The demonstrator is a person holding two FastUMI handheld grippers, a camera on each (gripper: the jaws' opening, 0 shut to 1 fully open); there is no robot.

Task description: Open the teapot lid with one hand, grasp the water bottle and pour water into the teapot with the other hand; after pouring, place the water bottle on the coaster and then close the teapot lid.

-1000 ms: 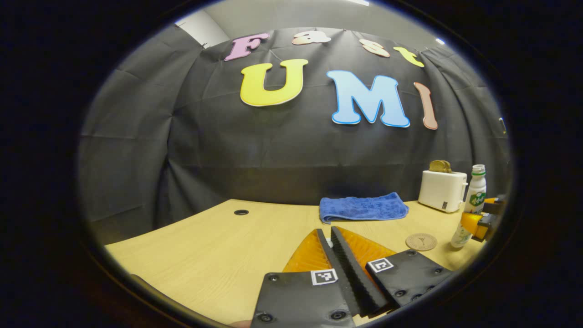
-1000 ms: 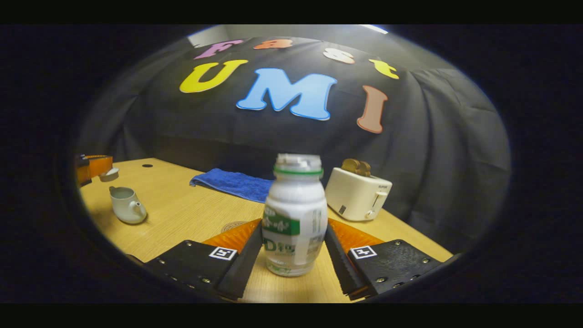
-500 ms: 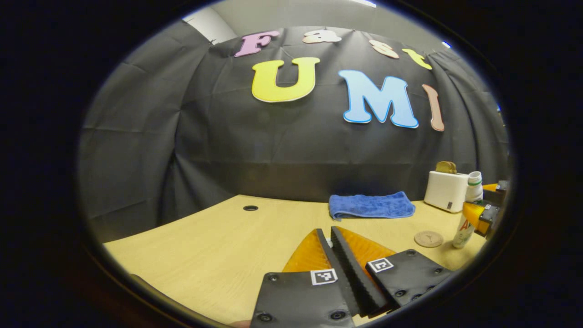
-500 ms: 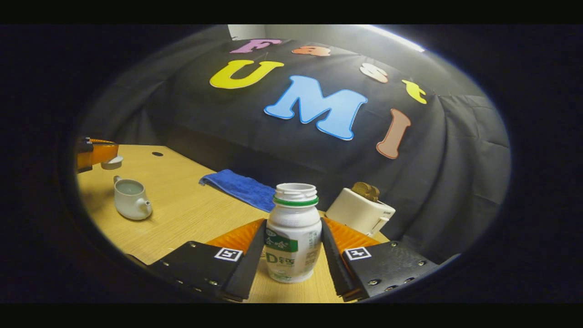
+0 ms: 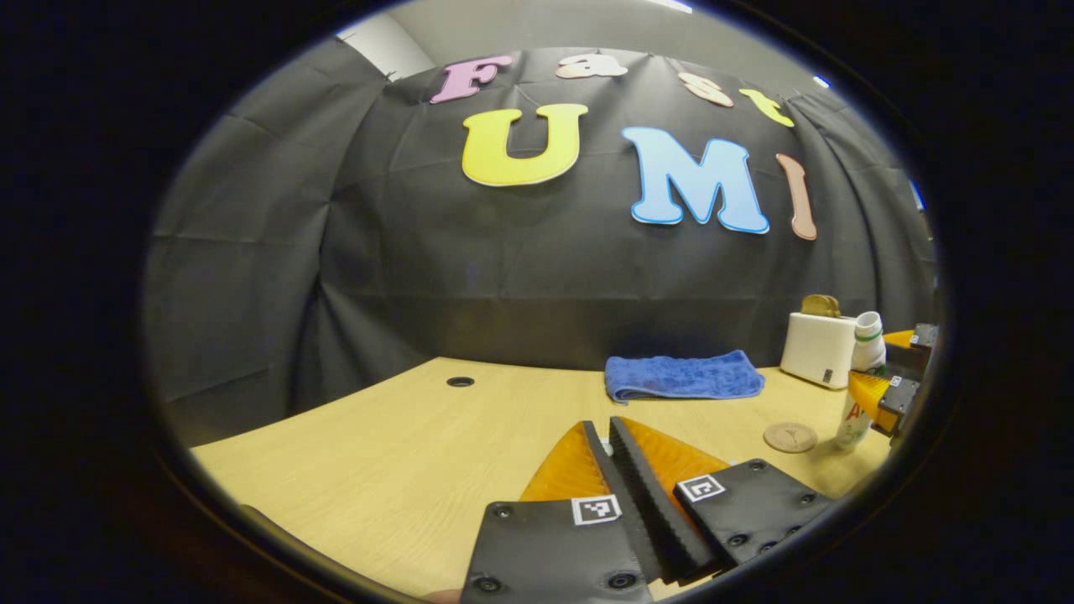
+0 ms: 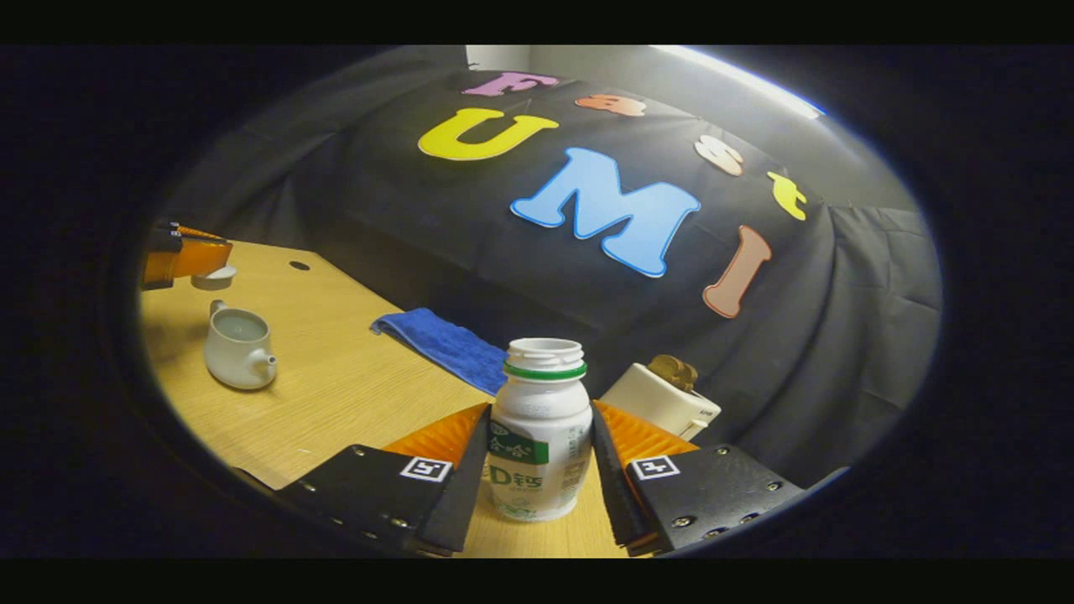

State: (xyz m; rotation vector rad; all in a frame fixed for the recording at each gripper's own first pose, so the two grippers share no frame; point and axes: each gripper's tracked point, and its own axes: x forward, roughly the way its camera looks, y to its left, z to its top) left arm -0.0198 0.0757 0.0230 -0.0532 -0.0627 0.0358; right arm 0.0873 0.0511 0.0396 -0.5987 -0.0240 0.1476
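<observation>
1. teapot point(image 6: 239, 346) on table point(image 6: 336, 394), lid off, pale liquid visible inside; level hard to judge.
2. bottle point(image 6: 539, 432) uncapped, opaque, contents can't be seen. right gripper point(image 6: 537, 457) pinches it, both fingers against its sides; base near the table, contact unclear.
3. lid point(image 6: 212, 276) held above the teapot by left gripper point(image 6: 180, 260), seen at the edge of right gripper view.
4. in left gripper view the left gripper point(image 5: 619, 470) is nearly pressed together; lid hidden by the fingers.
5. coaster point(image 5: 789, 437) bare, just beside bottle point(image 5: 860, 390).
6. toaster point(image 5: 817, 348) with bread in the slot; towel point(image 5: 684, 377) folded near the wall.
7. right gripper point(image 5: 889, 390) cut off at frame edge.
</observation>
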